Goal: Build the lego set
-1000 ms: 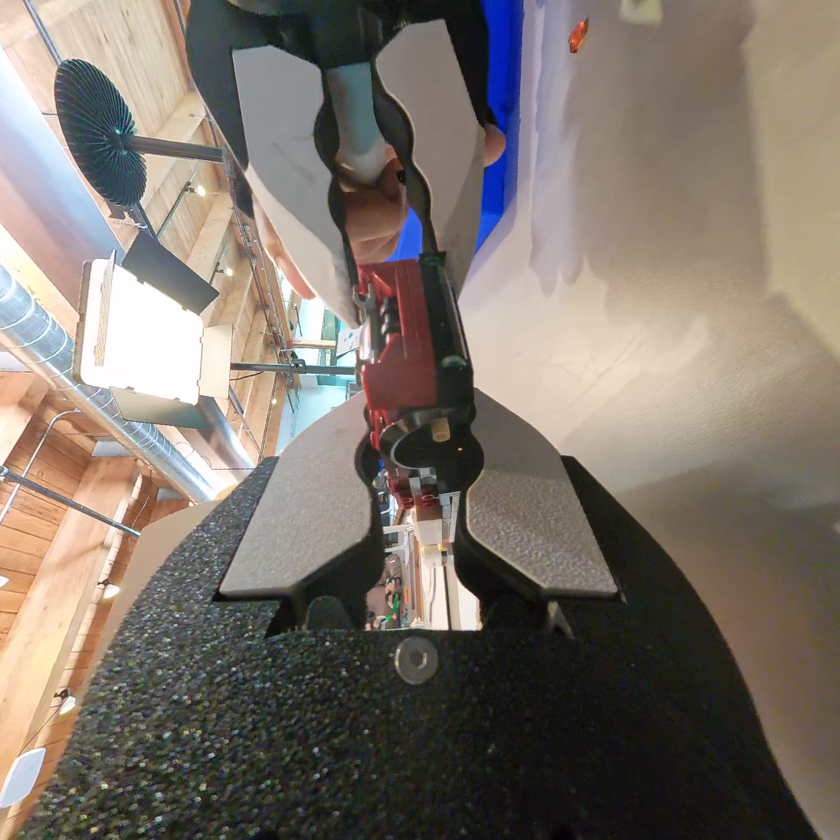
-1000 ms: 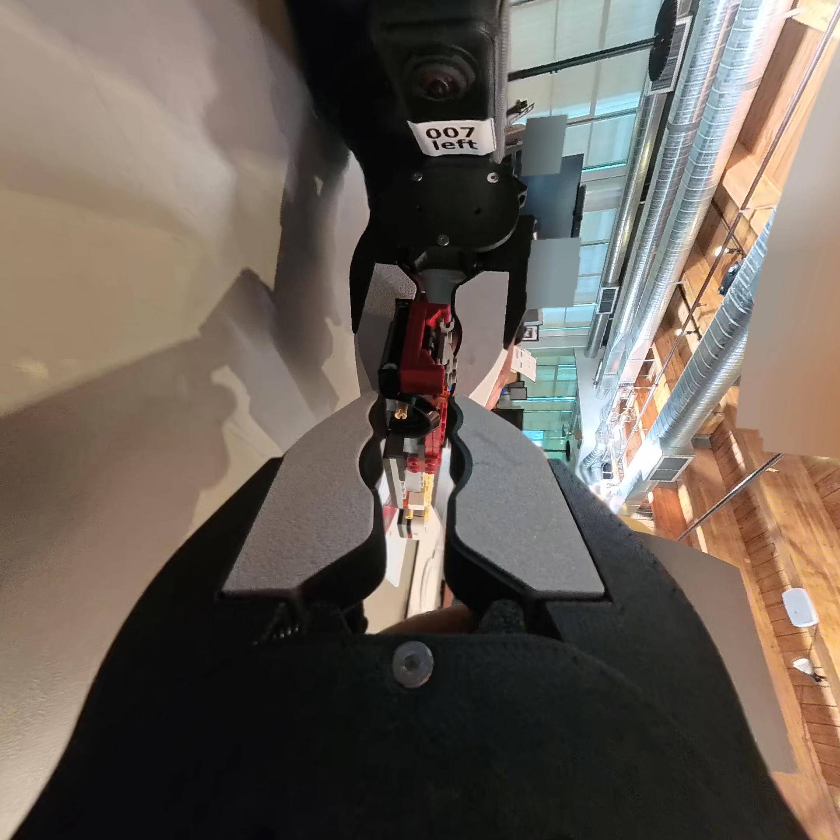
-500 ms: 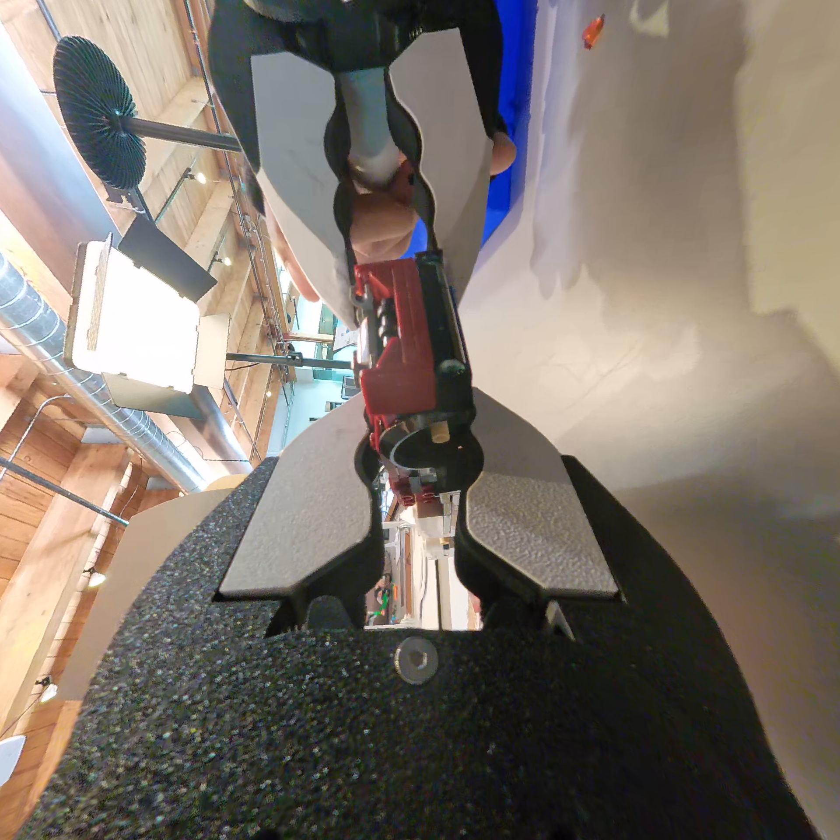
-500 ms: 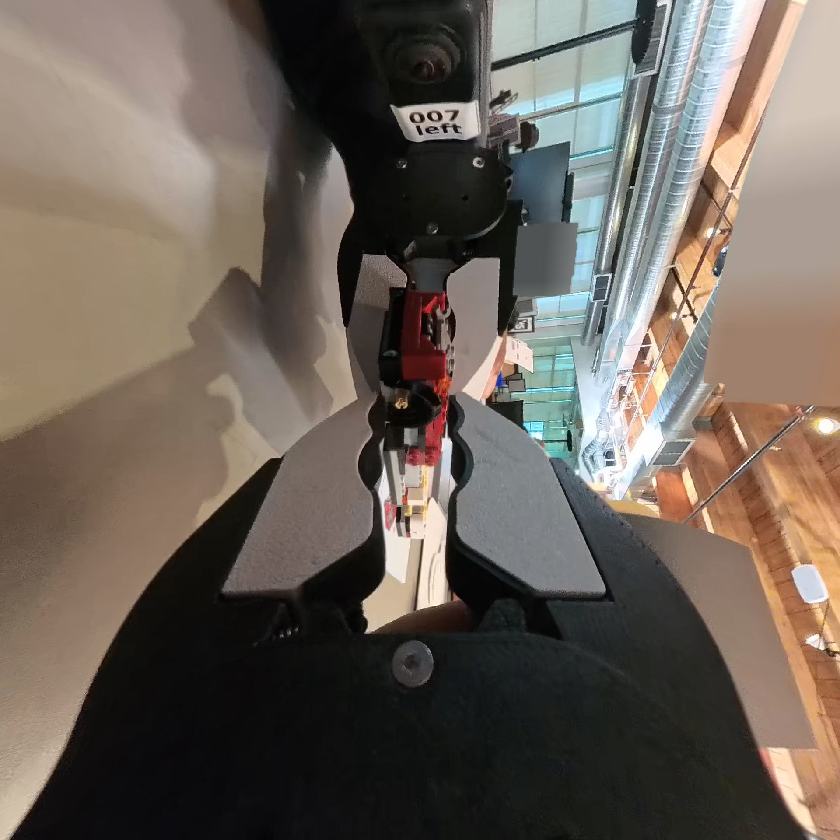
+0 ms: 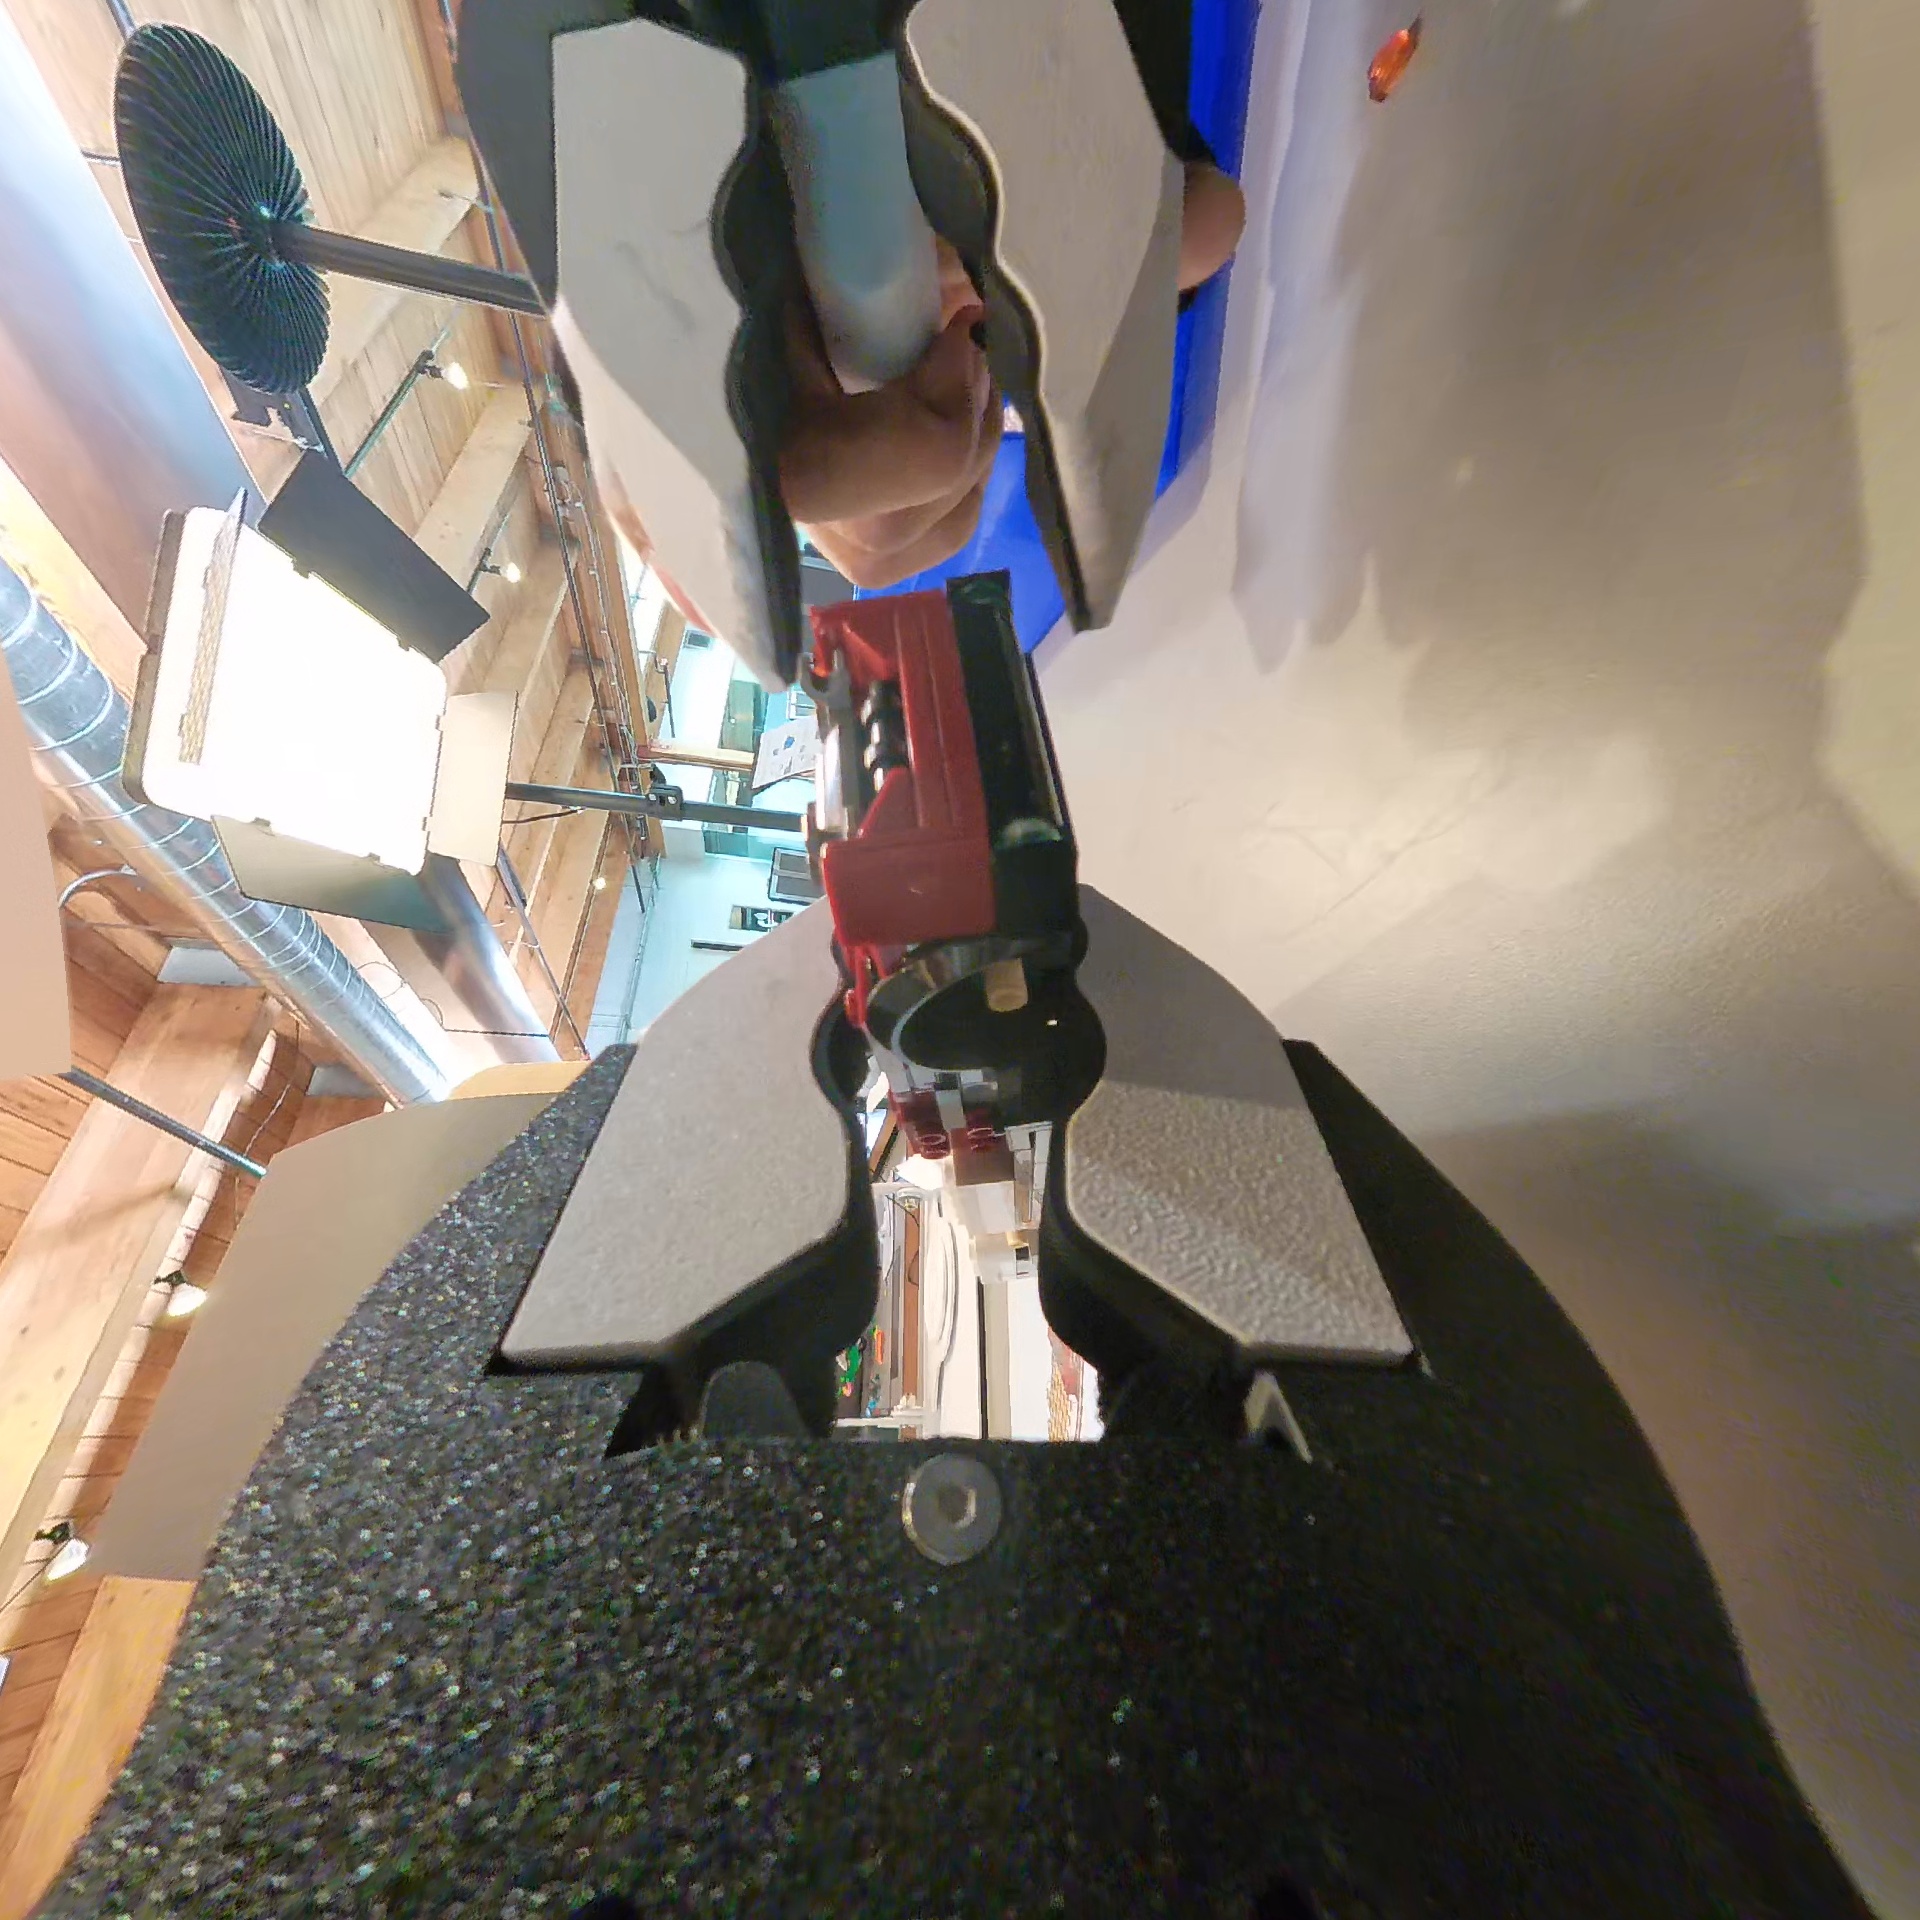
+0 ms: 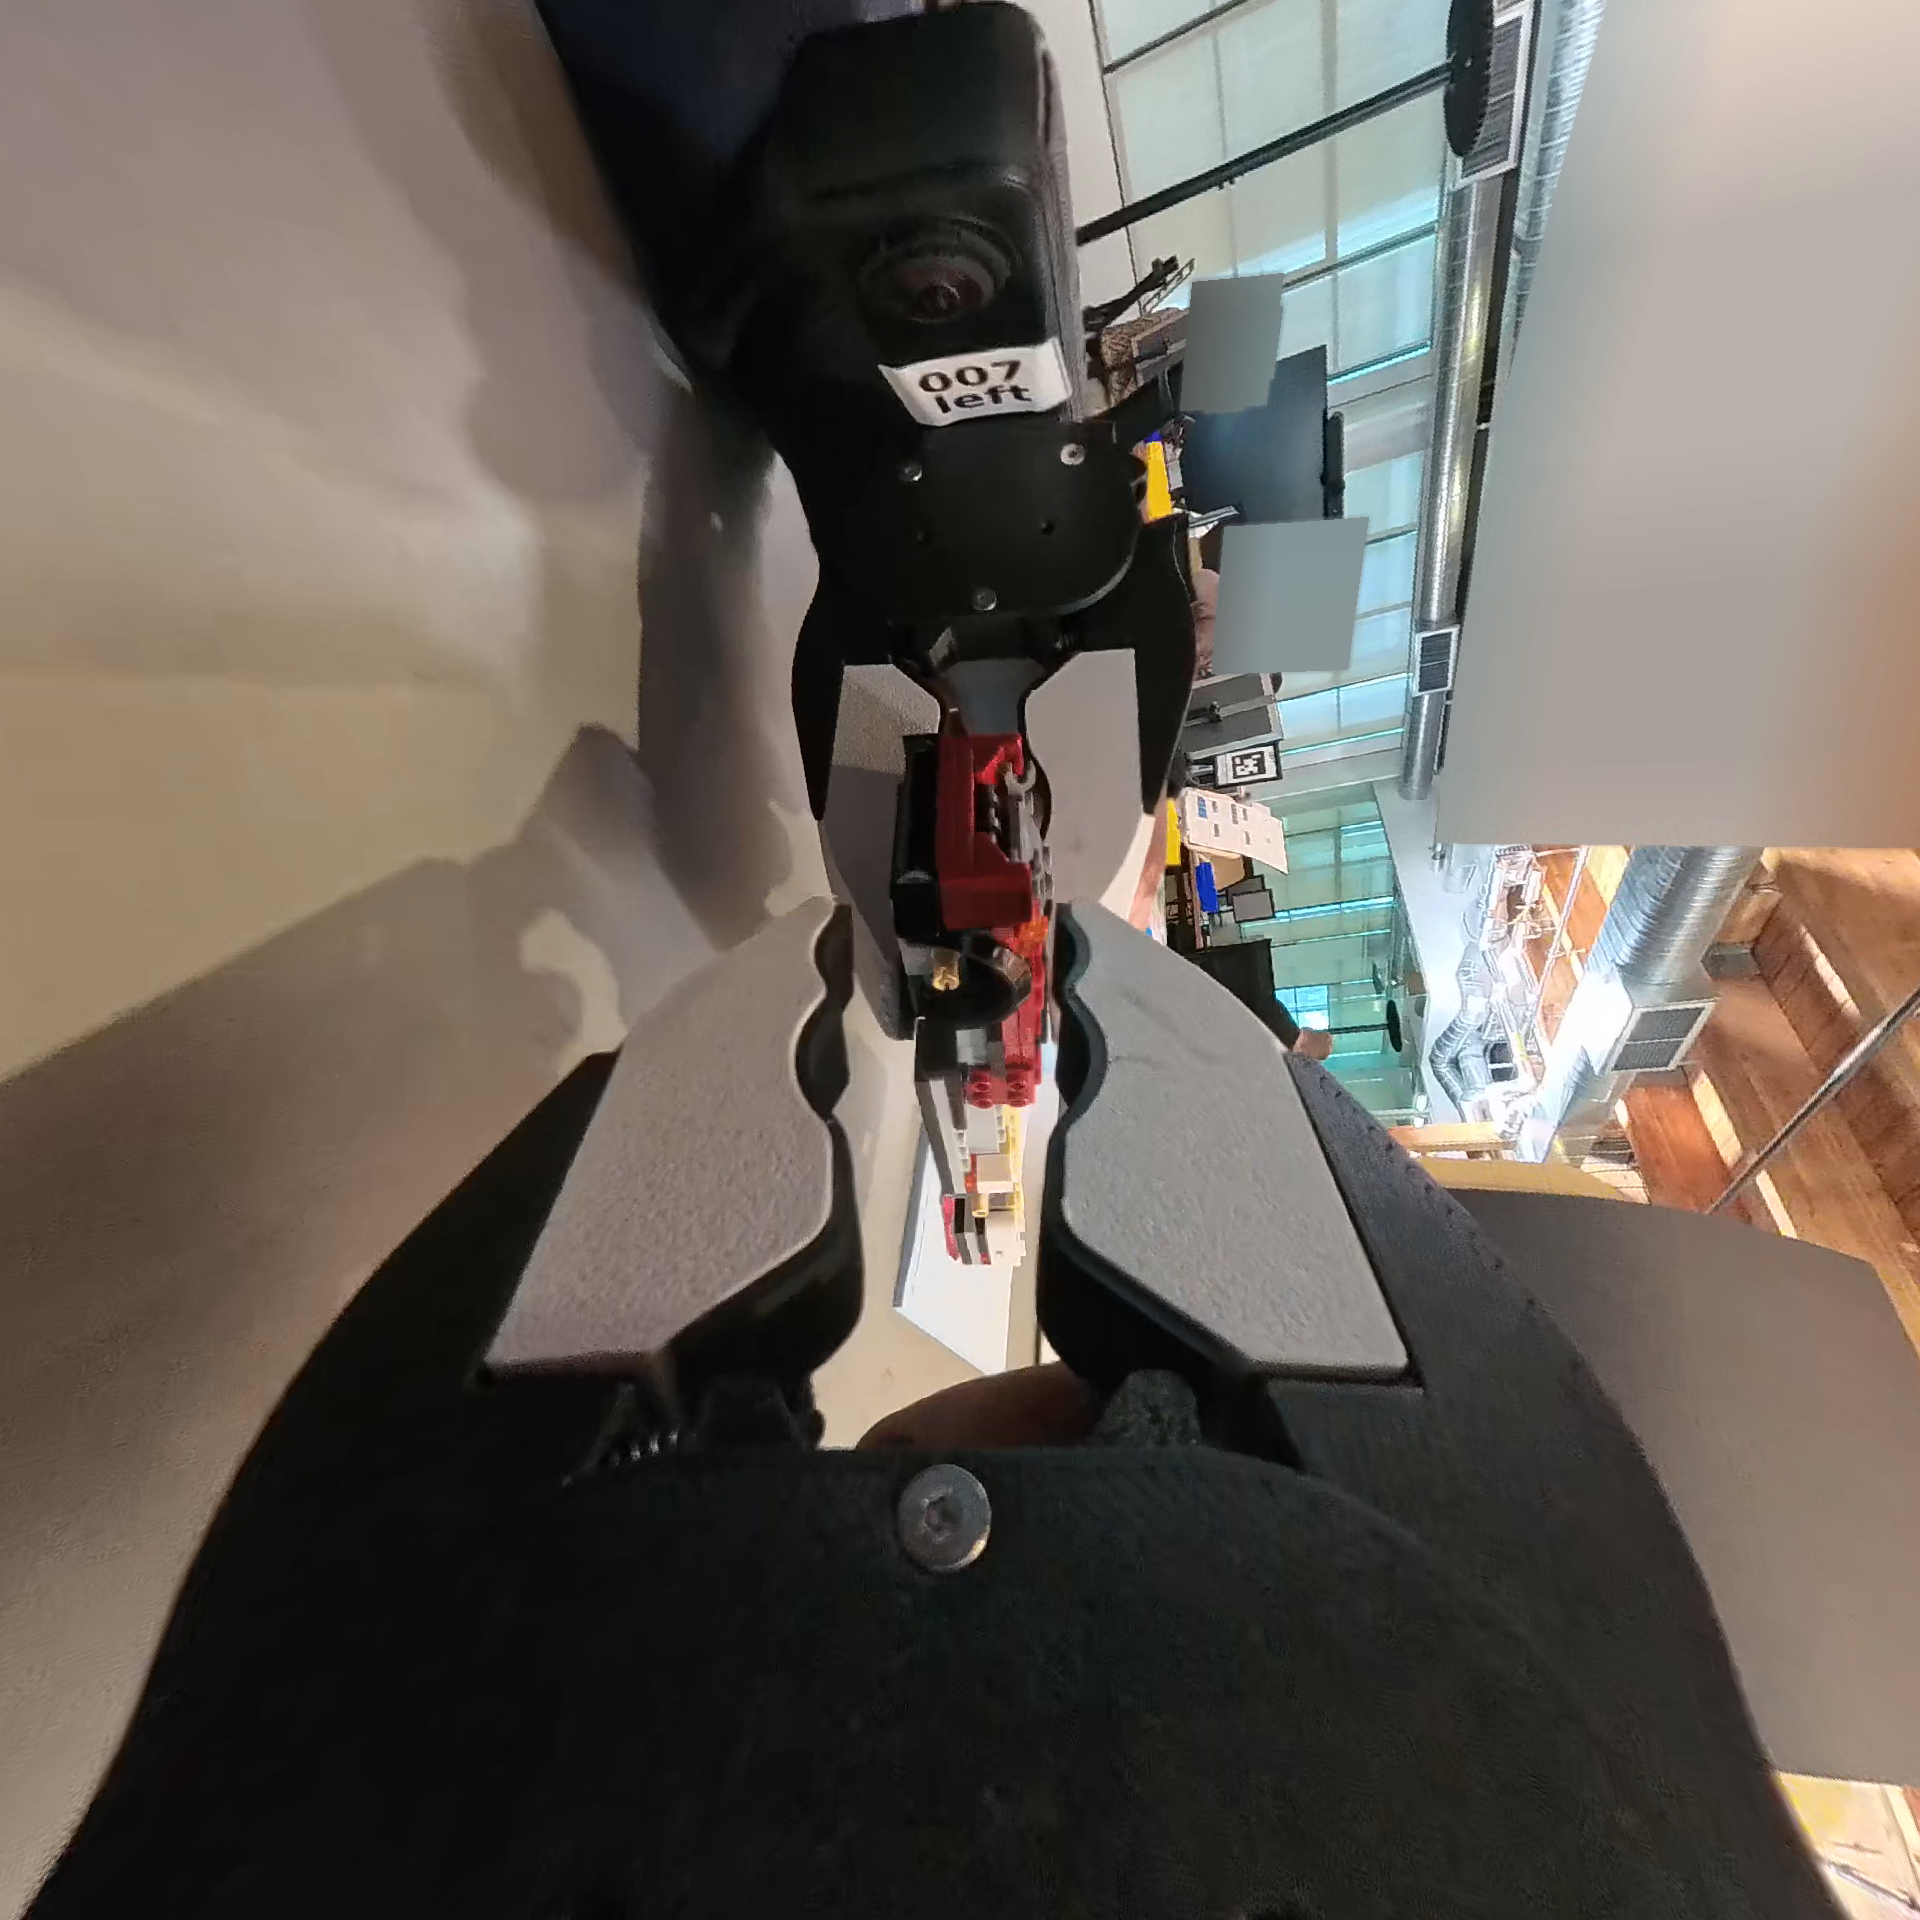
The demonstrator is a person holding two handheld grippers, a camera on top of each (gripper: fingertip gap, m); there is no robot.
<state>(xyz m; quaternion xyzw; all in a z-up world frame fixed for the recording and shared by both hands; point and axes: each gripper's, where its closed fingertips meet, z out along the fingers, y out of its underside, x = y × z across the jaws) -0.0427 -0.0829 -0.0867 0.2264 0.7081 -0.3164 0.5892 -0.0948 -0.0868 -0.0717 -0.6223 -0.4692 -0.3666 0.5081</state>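
Note:
A red and black toy brick vehicle (image 5: 914, 810) hangs in the air between my two grippers, which face each other. My left gripper (image 5: 961, 966) is shut on it, with the pads pressing at its black wheel. My right gripper (image 5: 932, 642) shows at the top of the left wrist view with its fingers spread around the toy's far end. In the right wrist view my right gripper (image 6: 951, 925) is open. The toy (image 6: 966, 862) stands between its tips, with a clear gap to the left finger (image 6: 727, 1039). The left gripper's fingers (image 6: 1091, 790) clamp the toy beyond them.
A white table surface (image 5: 1455, 727) lies along one side, with a small orange piece (image 5: 1392, 62) and a blue object (image 5: 1205, 312) on it. A person's thumb (image 5: 894, 468) shows behind the right gripper. A lamp panel (image 5: 291, 727) and a black fan (image 5: 208, 197) stand farther off. The tips of one gripper are about 5 cm away from the tips of the other.
My right gripper's fingers have spread apart and let go of the toy. The left gripper keeps its hold, and the toy stays in place.

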